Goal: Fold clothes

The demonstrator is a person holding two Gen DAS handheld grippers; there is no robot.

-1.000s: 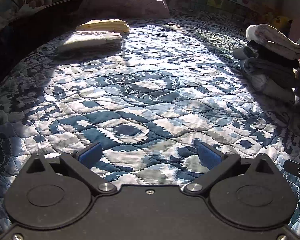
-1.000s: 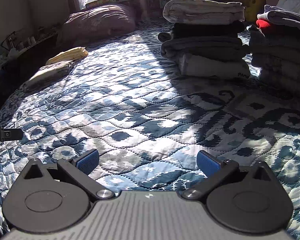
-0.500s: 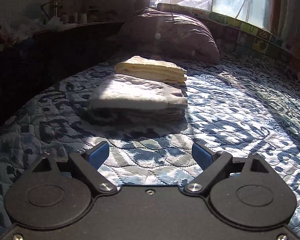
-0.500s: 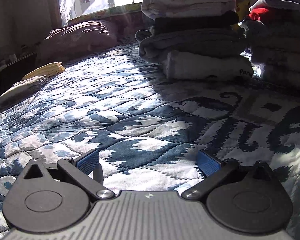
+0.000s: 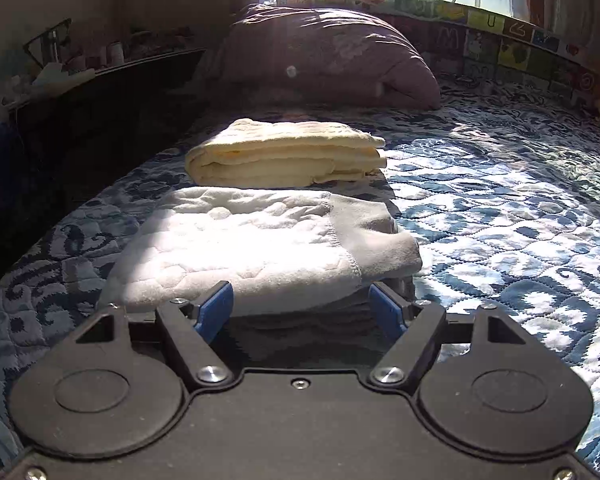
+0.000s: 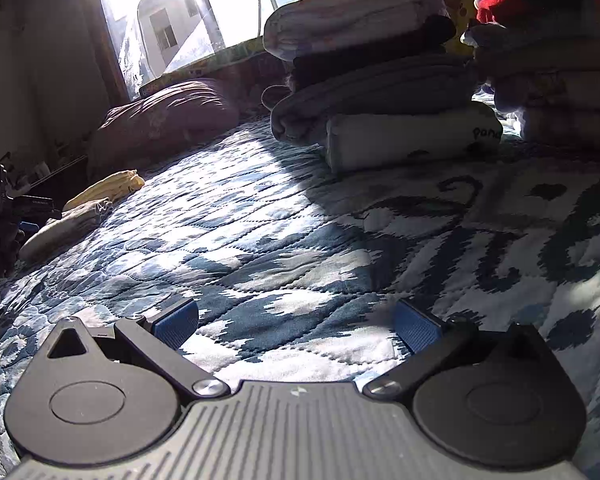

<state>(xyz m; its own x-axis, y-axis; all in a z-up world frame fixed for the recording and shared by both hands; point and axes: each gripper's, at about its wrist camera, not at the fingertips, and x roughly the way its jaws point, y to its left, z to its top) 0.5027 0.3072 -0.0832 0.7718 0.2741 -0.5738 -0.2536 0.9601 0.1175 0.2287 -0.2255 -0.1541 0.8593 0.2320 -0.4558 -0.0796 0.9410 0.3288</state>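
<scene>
A folded pale grey garment [image 5: 255, 248] lies on the blue patterned quilt [image 5: 500, 232], with a folded cream garment [image 5: 287, 154] just behind it. My left gripper [image 5: 302, 312] is open, its blue pads at the near edge of the grey garment, one on each side. The right wrist view shows my right gripper [image 6: 295, 326] open and low over the bare quilt [image 6: 300, 240]. The same two folded garments, grey [image 6: 65, 226] and cream [image 6: 107, 188], lie far to its left.
A mauve pillow [image 5: 324, 56] sits at the head of the bed under a window. Dark furniture [image 5: 79, 92] with clutter runs along the left edge. Two tall stacks of folded clothes [image 6: 380, 92] [image 6: 552, 60] stand at the right of the bed.
My left gripper swung left and moved in close to the folded grey garment, narrowing slightly. My right gripper sank lower toward the quilt and tilted upward.
</scene>
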